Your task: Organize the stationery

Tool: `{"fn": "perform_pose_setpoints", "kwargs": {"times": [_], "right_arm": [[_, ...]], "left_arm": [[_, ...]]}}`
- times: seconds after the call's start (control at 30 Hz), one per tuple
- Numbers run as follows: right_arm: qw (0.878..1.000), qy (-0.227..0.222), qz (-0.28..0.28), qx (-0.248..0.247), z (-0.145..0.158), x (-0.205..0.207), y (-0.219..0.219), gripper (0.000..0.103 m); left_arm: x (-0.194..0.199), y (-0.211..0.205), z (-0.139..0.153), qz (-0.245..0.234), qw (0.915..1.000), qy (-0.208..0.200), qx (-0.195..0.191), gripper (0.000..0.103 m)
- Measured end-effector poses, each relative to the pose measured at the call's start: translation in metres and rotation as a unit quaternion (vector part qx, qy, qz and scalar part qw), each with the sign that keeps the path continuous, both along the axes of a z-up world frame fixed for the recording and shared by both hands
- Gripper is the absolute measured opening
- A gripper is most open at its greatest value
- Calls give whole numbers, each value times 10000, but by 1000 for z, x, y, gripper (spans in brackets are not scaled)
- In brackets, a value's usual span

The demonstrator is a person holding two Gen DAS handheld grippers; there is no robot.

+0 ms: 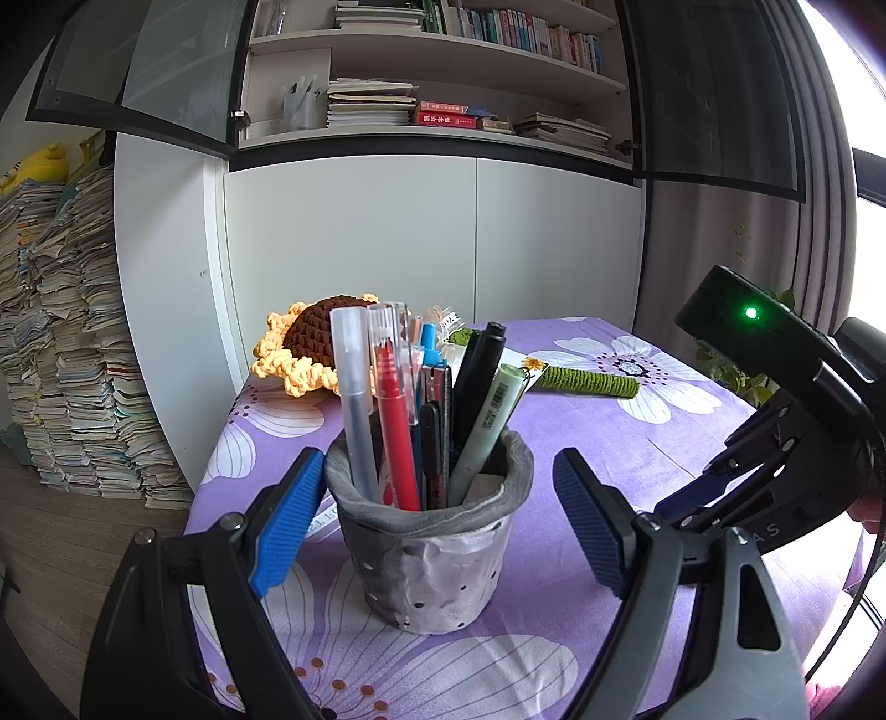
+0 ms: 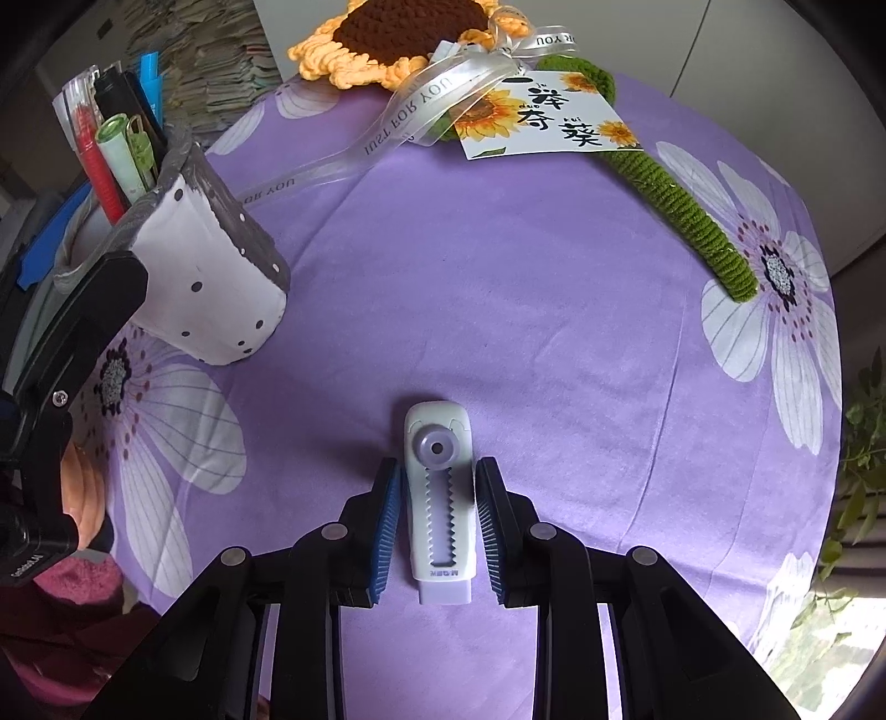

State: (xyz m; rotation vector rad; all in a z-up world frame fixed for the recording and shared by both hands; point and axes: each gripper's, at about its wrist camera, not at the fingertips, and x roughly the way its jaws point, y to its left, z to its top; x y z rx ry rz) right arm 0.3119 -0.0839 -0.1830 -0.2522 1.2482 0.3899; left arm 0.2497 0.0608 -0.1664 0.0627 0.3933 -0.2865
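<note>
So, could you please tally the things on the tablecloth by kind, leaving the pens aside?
Cup: 1
Eraser: 1
Crochet sunflower: 1
Card: 1
Ribbon: 1
Total: 5

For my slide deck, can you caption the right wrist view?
Right gripper straddles a white eraser on the purple floral tablecloth, pen holder at left.

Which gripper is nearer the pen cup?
Left. The left gripper straddles the pen cup, fingers open on either side. The right gripper sits apart from it, around the white eraser.
</note>
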Motion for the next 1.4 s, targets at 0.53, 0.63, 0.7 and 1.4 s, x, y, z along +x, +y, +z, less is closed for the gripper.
{"fn": "perform_pose_setpoints", "kwargs": {"times": [0.53,0.63,0.7,1.4], "right_arm": [[9999,18,-47,-89,-5,25,9,34],[10000,-3,-29,-71,-4,22,14,27],[9999,-86,-55,-11,2,19,17,27],[9655,-1915,160,1759,142,-43,14,27]], "left_arm": [[0,0,0,1,10000,0,-2,83],[0,0,0,0,10000,0,-1,83],[0,0,0,1,10000,0,0,83],[0,1,-2,-1,10000,-32,-72,76]]}}
